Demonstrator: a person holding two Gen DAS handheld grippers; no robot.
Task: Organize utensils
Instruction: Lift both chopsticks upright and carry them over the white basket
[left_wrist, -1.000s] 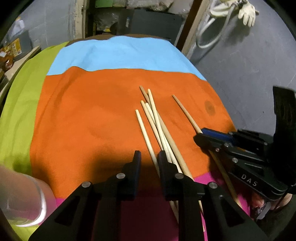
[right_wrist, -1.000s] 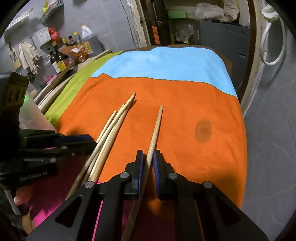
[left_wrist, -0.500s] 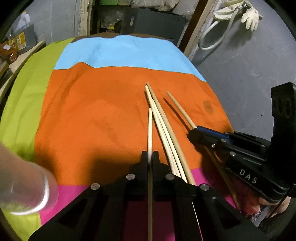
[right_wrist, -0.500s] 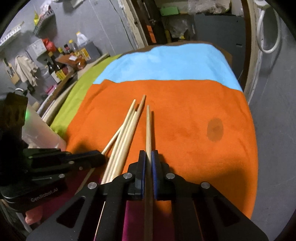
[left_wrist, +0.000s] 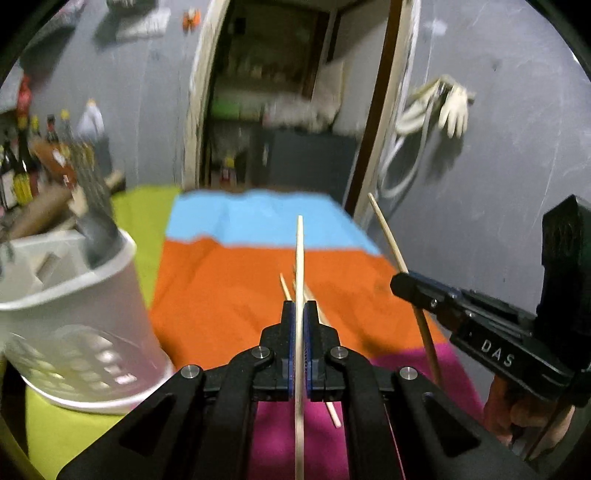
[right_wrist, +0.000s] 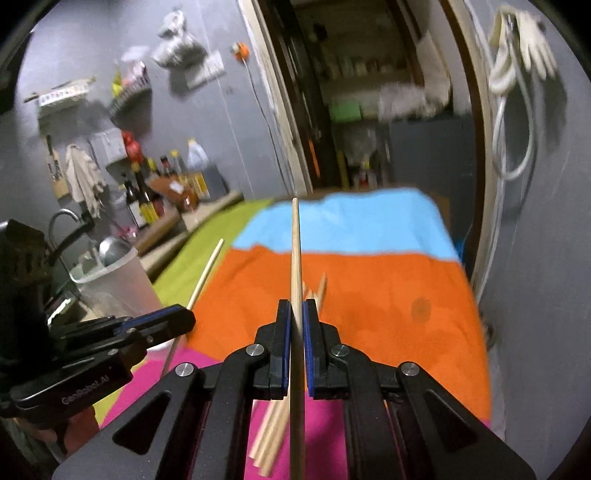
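- Above the striped cloth (left_wrist: 229, 295) that covers the desk, two hand-held grippers hang side by side, each with one wooden chopstick pinched between its blue-lined jaws.
- Left gripper (left_wrist: 300, 314): its jaws are pressed together on a pale chopstick (left_wrist: 300, 258) that runs straight ahead, tip raised over the cloth's blue band.
- Right gripper (right_wrist: 294, 314): its jaws likewise clamp a slightly darker chopstick (right_wrist: 295, 251), also pointing forward and upward, clear of the cloth.
- From the left camera the right gripper (left_wrist: 402, 286) shows at the right edge of the cloth, its chopstick (left_wrist: 388, 236) slanting up past the cloth's far corner; part of a hand (left_wrist: 517, 413) shows beneath it.
- From the right camera the left gripper (right_wrist: 184, 319) shows at the cloth's left side, with its chopstick (right_wrist: 207, 273) tilted up over the green strip.
- On the cloth, under and between the two grippers, the remaining chopsticks (right_wrist: 273, 428) lie in a loose bundle across the orange and magenta bands.
- Left of the cloth's orange band, on the green strip, stands a white perforated utensil holder (left_wrist: 74, 325) with divided compartments; some grey utensil handles poke out of it, too blurred to name.
- Beyond the cloth's far end is a doorway; pale rubber gloves (left_wrist: 454, 107) hang on the grey wall to its right, and bottles (right_wrist: 147, 199) crowd a counter to the left.
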